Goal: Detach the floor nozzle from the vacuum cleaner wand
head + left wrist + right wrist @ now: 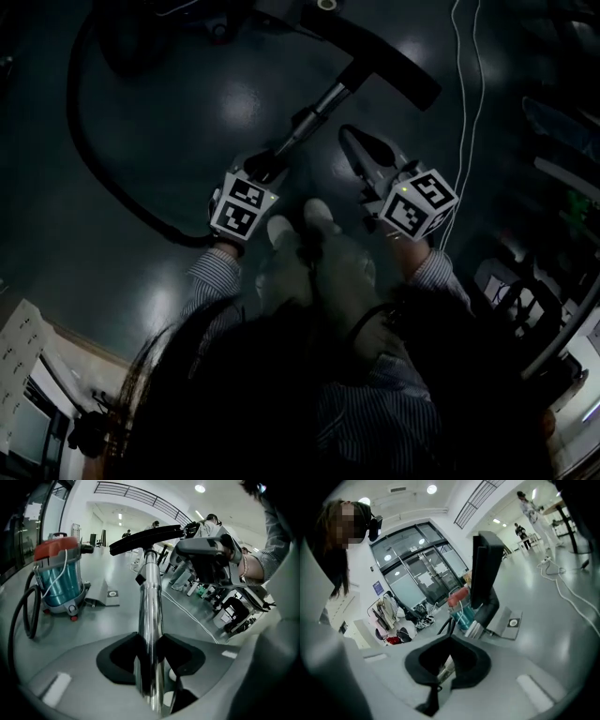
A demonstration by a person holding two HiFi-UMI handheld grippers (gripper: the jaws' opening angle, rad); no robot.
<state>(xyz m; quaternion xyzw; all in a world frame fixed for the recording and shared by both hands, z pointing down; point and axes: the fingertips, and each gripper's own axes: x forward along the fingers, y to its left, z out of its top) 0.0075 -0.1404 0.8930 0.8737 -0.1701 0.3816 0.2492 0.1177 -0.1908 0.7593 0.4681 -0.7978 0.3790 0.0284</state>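
Observation:
The chrome wand [151, 616] runs straight out between my left gripper's [151, 644] jaws, which are shut on it. The black floor nozzle [145, 538] is attached at the wand's far end, held up off the floor. In the head view the wand [323, 103] slants up from my left gripper [265, 169] to the nozzle [380, 54]. My right gripper [349, 133] hovers just right of the wand, shut with nothing in it. Seen from the right gripper [449, 641], the nozzle [483, 571] stands a short way ahead.
A teal canister vacuum with a red lid [58, 581] sits on the grey floor at left, its black hose [94, 159] looping round. A flat grey plate [105, 595] lies beside it. A white cable [466, 94] trails at right. Far off are people, desks and glass doors [417, 578].

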